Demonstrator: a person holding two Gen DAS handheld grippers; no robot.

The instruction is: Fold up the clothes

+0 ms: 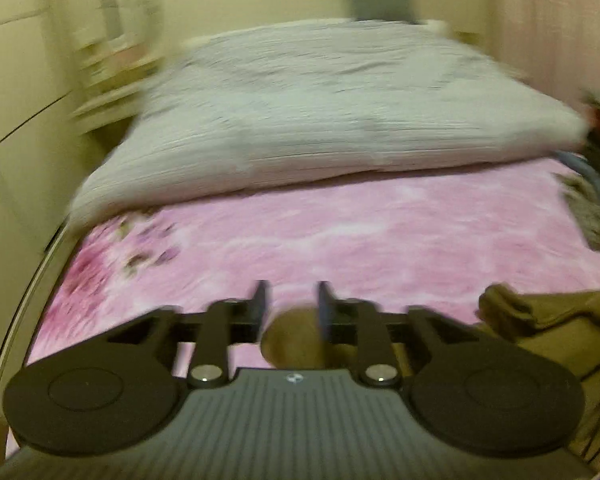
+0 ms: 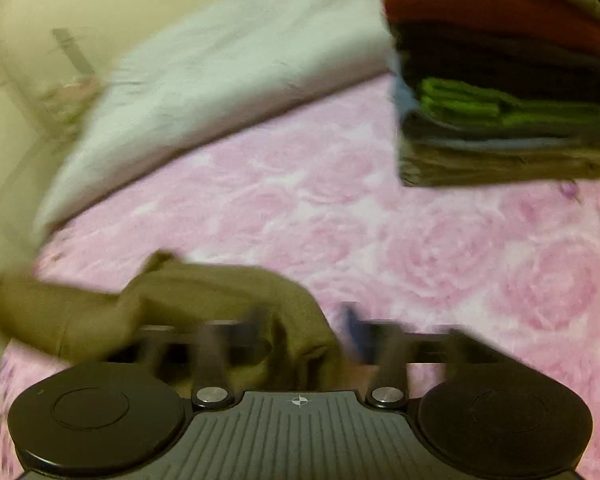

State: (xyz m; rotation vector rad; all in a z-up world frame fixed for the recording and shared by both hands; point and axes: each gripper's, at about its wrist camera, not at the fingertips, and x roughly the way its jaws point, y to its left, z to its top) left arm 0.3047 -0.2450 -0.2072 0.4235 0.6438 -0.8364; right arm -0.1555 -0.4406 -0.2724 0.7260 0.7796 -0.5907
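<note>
1. Folded clothes (image 2: 504,80) are being kept stacked far right on the pink bedspread (image 2: 340,208).
2. An olive garment (image 2: 204,300) is lying bunched near, seemingly pinched by the right gripper (image 2: 306,326), though blur hinders certainty.
3. The left gripper (image 1: 291,306) is being held part open, cloth between its jaws, grip uncertain.

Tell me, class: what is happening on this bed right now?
A person with a gripper in each hand is folding laundry on a pink floral bedspread. An olive garment lies bunched by the right gripper, apparently between its fingers, though blur hides the grip. The left gripper is open. A stack of folded clothes sits beyond.
</note>
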